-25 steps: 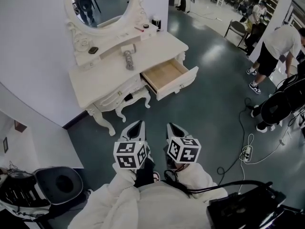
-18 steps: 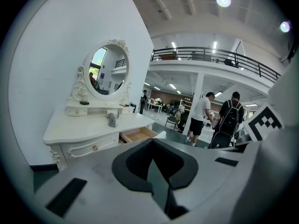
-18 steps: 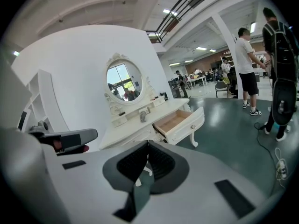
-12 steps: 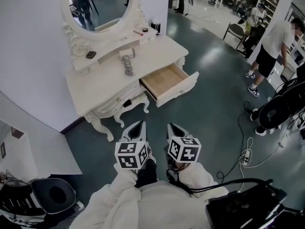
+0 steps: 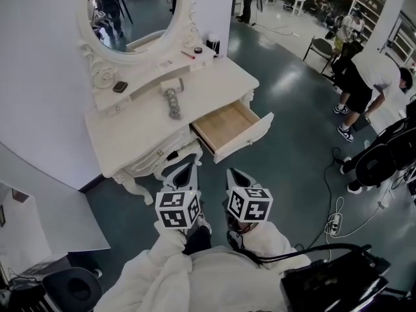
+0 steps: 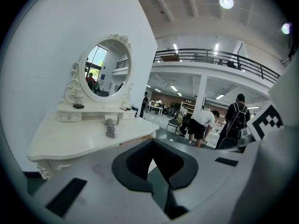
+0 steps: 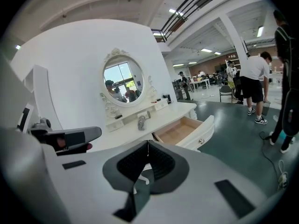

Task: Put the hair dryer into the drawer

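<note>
While the hair dryer (image 5: 173,100) lies on the table (image 5: 130,132) at upper left, the drawer (image 5: 229,122) stands open. Below, left gripper (image 5: 186,168) and right gripper (image 5: 236,173) have jaws together, empty.

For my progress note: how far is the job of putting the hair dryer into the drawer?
Done: the drawer stands open, empty. In hand: nothing; left gripper and right gripper are both shut, short of the table. Left: pick up the hair dryer lying on the table and put it in the drawer.
</note>
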`<control>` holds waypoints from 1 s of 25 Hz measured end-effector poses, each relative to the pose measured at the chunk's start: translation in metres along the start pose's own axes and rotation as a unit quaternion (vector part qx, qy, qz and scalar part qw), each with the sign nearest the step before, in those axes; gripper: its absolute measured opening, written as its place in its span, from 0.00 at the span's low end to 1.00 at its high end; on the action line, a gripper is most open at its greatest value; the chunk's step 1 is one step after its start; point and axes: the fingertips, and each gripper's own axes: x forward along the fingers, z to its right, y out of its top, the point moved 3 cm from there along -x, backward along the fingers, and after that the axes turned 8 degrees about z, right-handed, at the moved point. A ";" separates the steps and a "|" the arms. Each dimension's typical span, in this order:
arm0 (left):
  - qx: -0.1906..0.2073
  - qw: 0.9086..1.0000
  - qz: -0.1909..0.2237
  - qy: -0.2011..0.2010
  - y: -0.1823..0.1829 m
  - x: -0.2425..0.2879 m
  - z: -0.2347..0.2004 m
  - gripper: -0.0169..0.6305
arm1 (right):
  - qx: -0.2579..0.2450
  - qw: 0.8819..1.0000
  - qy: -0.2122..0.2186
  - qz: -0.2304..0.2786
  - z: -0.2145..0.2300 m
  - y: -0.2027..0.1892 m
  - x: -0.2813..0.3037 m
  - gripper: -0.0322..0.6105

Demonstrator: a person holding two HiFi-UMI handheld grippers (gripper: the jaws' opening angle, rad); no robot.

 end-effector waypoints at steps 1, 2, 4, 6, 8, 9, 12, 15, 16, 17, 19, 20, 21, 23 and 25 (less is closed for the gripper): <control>0.001 1.000 0.000 -0.002 0.003 0.007 -0.002 0.04 | 0.001 1.000 -0.001 0.000 0.002 0.003 0.006 0.15; 0.001 1.000 -0.001 -0.003 0.004 0.014 -0.004 0.04 | 0.002 1.000 -0.003 0.000 0.004 0.006 0.012 0.15; 0.000 1.000 -0.005 -0.006 0.007 0.027 -0.008 0.04 | 0.003 1.000 -0.005 -0.002 0.007 0.011 0.024 0.15; -0.002 1.000 -0.008 -0.007 0.009 0.039 -0.013 0.04 | 0.003 1.000 -0.007 -0.004 0.009 0.016 0.035 0.15; -0.004 1.000 -0.010 -0.009 0.011 0.049 -0.019 0.04 | 0.004 1.000 -0.009 -0.006 0.010 0.020 0.046 0.15; -0.004 1.000 -0.010 -0.009 0.013 0.055 -0.021 0.04 | 0.004 1.000 -0.010 -0.007 0.011 0.022 0.051 0.15; -0.005 1.000 -0.011 -0.011 0.017 0.070 -0.029 0.04 | 0.004 1.000 -0.010 -0.009 0.012 0.028 0.067 0.15; -0.006 1.000 -0.011 -0.012 0.023 0.085 -0.037 0.04 | 0.002 1.000 -0.010 -0.009 0.013 0.036 0.083 0.15; -0.006 1.000 -0.011 -0.013 0.025 0.091 -0.039 0.04 | 0.001 1.000 -0.010 -0.009 0.013 0.040 0.088 0.15; -0.006 1.000 -0.010 -0.014 0.028 0.096 -0.042 0.04 | 0.000 1.000 -0.010 -0.008 0.013 0.043 0.094 0.15; -0.006 1.000 -0.008 -0.015 0.033 0.109 -0.048 0.04 | -0.003 1.000 -0.011 -0.006 0.015 0.050 0.106 0.15; -0.006 1.000 -0.007 -0.015 0.035 0.115 -0.051 0.04 | -0.004 1.000 -0.011 -0.005 0.016 0.053 0.112 0.15; -0.006 1.000 -0.006 -0.015 0.037 0.121 -0.053 0.04 | -0.005 1.000 -0.011 -0.004 0.018 0.056 0.117 0.15; -0.006 1.000 -0.006 -0.017 0.041 0.133 -0.058 0.04 | -0.007 1.000 -0.013 -0.005 0.020 0.061 0.127 0.15; -0.007 1.000 -0.006 -0.020 0.045 0.144 -0.061 0.04 | -0.009 1.000 -0.015 -0.005 0.022 0.066 0.137 0.15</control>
